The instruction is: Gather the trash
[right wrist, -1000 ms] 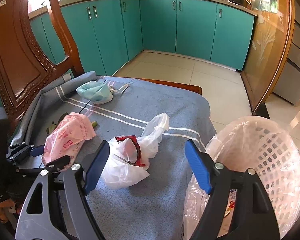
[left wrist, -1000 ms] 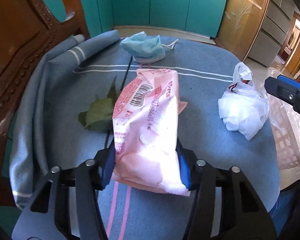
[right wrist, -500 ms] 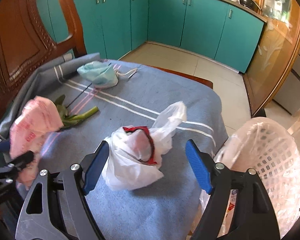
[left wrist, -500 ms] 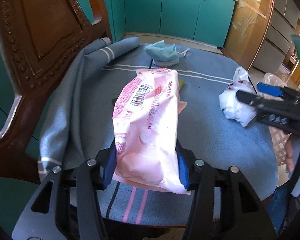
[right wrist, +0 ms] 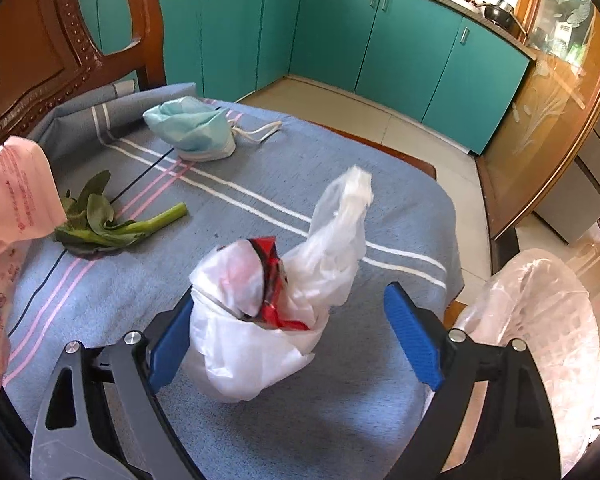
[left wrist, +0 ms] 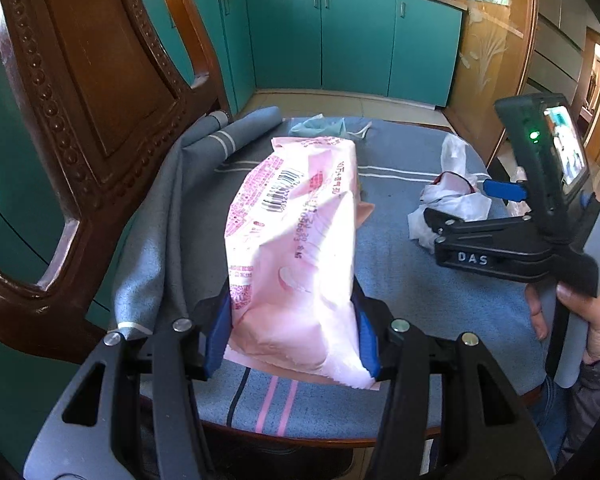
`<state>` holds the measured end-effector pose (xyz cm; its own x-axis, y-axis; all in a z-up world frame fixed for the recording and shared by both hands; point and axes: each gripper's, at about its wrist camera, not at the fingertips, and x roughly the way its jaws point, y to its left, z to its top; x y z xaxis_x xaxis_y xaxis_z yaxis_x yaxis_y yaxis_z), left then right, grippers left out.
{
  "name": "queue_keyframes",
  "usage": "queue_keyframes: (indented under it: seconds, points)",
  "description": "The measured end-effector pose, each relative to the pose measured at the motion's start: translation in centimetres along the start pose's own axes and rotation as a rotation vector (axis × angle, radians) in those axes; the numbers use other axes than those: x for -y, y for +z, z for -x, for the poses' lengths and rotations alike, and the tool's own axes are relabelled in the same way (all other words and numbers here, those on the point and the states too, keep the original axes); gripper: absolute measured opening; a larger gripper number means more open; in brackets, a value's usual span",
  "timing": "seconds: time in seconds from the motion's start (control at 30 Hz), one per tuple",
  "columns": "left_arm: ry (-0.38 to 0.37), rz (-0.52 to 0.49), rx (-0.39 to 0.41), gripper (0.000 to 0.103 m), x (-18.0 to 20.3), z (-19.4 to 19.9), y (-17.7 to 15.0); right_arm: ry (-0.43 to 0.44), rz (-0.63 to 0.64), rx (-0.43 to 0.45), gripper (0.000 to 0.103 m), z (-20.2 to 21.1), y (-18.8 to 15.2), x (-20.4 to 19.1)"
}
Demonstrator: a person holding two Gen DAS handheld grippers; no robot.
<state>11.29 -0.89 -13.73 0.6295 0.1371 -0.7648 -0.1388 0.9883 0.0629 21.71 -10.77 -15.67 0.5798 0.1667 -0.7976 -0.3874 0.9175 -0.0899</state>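
Note:
My left gripper [left wrist: 292, 338] is shut on a pink plastic packet [left wrist: 296, 240] with a barcode and holds it above the blue tablecloth [left wrist: 400, 292]. The same packet [right wrist: 12, 188] shows at the left edge of the right wrist view. My right gripper [right wrist: 292, 340] straddles a crumpled white plastic bag [right wrist: 268, 320] with a red wrapper inside. Its jaws are opening, with the left pad beside the bag and the right pad well clear of it. In the left wrist view the right gripper [left wrist: 472, 204] hangs over that bag [left wrist: 456, 200].
A blue face mask [right wrist: 192, 128] lies at the far side of the cloth, and a green leafy stalk [right wrist: 100, 224] lies at the left. A plastic-lined white basket [right wrist: 540, 320] stands past the table's right edge. A carved wooden chair [left wrist: 80, 100] stands at the left.
The left gripper has lifted the pink packet off the cloth, uncovering the green stalk. The right gripper has come down around the white bag and its jaws have widened.

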Motion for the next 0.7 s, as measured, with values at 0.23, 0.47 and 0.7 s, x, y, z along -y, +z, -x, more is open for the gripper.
queue_keyframes:
  seconds: [0.23, 0.47, 0.7]
  points:
    - [-0.003, -0.011, 0.004, 0.054, 0.7, 0.6, 0.0, 0.019, -0.003, -0.022, 0.091, -0.8, -0.2, -0.2]
    - [-0.003, -0.015, -0.008, 0.054, 0.8, 0.1, 0.0, 0.032, 0.006, -0.031, 0.091, -1.0, -0.2, -0.6]
    - [-0.003, -0.016, -0.009, 0.055, 0.8, 0.3, -0.3, 0.040, 0.028, -0.038, 0.088, -1.1, -0.2, -1.3]
